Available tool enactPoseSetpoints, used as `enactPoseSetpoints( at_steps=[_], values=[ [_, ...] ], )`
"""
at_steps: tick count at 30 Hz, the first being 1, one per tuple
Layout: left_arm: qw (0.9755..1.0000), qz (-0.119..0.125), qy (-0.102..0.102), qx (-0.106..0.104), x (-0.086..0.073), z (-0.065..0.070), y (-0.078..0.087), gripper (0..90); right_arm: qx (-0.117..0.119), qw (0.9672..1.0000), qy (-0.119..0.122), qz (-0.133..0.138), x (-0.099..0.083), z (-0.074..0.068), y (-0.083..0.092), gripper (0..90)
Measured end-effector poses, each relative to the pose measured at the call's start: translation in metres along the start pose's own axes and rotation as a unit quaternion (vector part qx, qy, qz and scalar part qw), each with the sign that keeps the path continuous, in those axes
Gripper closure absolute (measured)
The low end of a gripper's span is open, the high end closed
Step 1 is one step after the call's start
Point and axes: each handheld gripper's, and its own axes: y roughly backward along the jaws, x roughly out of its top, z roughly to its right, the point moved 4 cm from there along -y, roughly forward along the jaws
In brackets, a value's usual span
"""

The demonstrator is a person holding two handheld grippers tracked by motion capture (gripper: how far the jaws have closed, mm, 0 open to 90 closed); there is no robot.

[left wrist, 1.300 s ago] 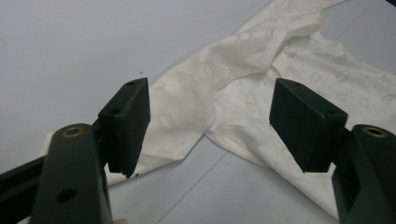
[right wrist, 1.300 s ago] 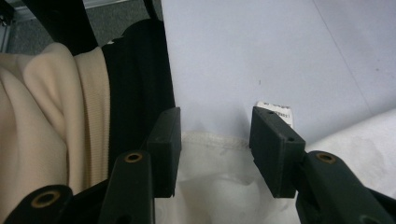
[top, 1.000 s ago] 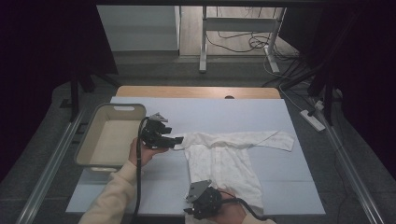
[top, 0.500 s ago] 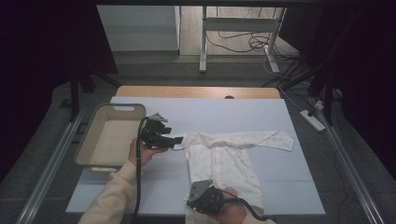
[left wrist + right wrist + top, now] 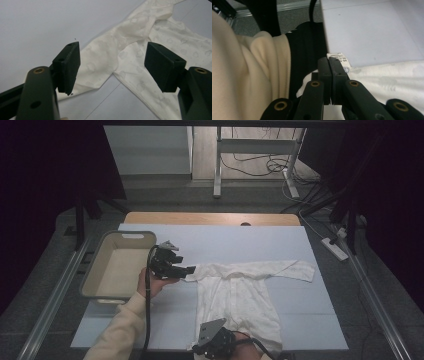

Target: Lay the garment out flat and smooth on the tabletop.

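The counter [image 5: 150,330], covered by a smooth pale blue sheet, carried everything. A rectangular beige bin [image 5: 120,265] with rounded corners sat at its left edge. The white garment [image 5: 240,292] lay flat near the counter's middle, its body reaching toward the near edge and one long sleeve stretched toward the right edge.

From the high view the garment read as plain white cloth. The left gripper view showed what that view could not: a faint printed pattern across the soft fabric, a stitched seam at the neckline, and the near sleeve lying folded across the sheet between the jaws. The right gripper view showed a small printed care label [image 5: 340,61] at the hem, beside a cream ribbed cuff [image 5: 279,67] on the person's sleeve.

The left tongs [image 5: 186,270], held level in the left hand [image 5: 152,285] just left of the garment's collar, stood released, with the jaws wide apart and clear of the cloth. The right tongs [image 5: 216,347] at the near edge had just been closing and were clenched on the garment's hem, with white fabric pinched between the jaws.
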Motion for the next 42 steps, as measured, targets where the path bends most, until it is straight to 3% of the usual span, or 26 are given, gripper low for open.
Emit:
enactPoseSetpoints(
  at_steps=[10, 16, 18, 22, 29, 34, 42],
  values=[
    [1.0, -0.002, -0.001, -0.001, 0.0, 0.001, -0.001, 29.3, 0.018, 0.9998, -0.006, 0.006, -0.001, -0.005, -0.001, 88.6],
    [1.0, -0.003, -0.002, -0.001, 0.0, 0.002, -0.002, 29.2, 0.015, 0.9998, -0.003, 0.009, -0.001, -0.004, 0.0, 87.0],
    [1.0, -0.003, -0.003, -0.001, 0.0, 0.003, -0.002, 29.2, 0.015, 0.9997, -0.009, 0.018, -0.002, -0.002, 0.002, 80.9],
    [1.0, 0.0, -0.004, -0.001, 0.0, 0.003, -0.002, 29.3, -0.015, 0.9987, -0.018, 0.045, -0.002, 0.007, 0.017, 65.6],
    [0.9999, -0.006, -0.013, -0.004, 0.0, 0.007, -0.004, 29.3, -0.083, 0.9911, -0.068, 0.078, -0.023, 0.047, 0.055, 60.0],
    [0.9998, -0.009, -0.017, -0.008, 0.0, 0.01, -0.007, 29.1, -0.125, 0.9825, -0.101, 0.093, -0.041, 0.074, 0.079, 57.8],
    [0.9996, 0.0, -0.021, -0.021, 0.001, 0.015, -0.01, 28.6, -0.168, 0.9713, -0.136, 0.098, -0.065, 0.106, 0.102, 56.9]
  ],
)
